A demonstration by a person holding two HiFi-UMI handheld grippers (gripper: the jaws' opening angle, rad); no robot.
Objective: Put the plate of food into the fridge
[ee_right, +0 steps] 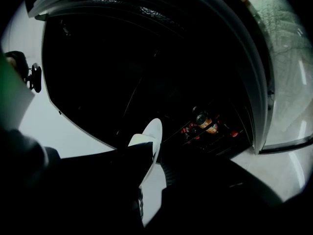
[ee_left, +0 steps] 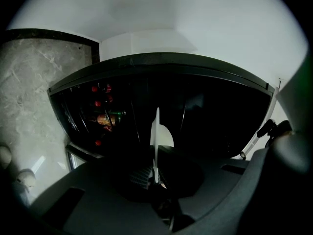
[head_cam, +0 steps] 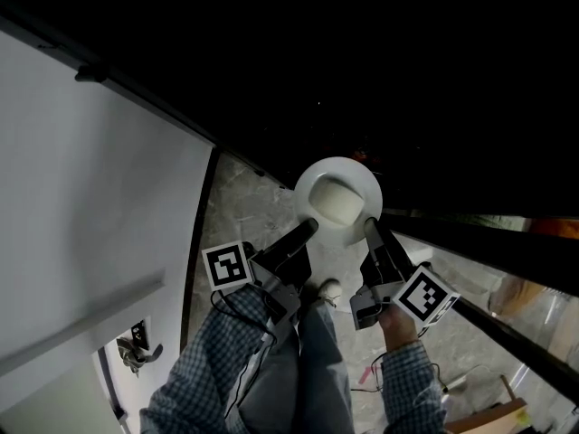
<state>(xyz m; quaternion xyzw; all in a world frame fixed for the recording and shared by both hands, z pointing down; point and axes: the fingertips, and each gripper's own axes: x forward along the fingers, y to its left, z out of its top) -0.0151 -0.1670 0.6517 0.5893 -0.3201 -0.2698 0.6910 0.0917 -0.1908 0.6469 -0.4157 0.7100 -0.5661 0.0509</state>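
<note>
Head view: we hold a round white plate (head_cam: 358, 172) of pale food (head_cam: 339, 204) between both grippers, in front of the dark open fridge (head_cam: 380, 52). Our left gripper (head_cam: 312, 226) is clamped on the plate's left rim, our right gripper (head_cam: 369, 223) on its right rim, above the grey marbled floor (head_cam: 244, 208).

The head view is dim: its upper half is almost black, and only the white plate (head_cam: 339, 197) at center and the white panel (head_cam: 90, 197) at left catch light. Both gripper views are fisheye, with black corners and bowed lines; their lower halves sink into soft, unfocused shadow.
</note>
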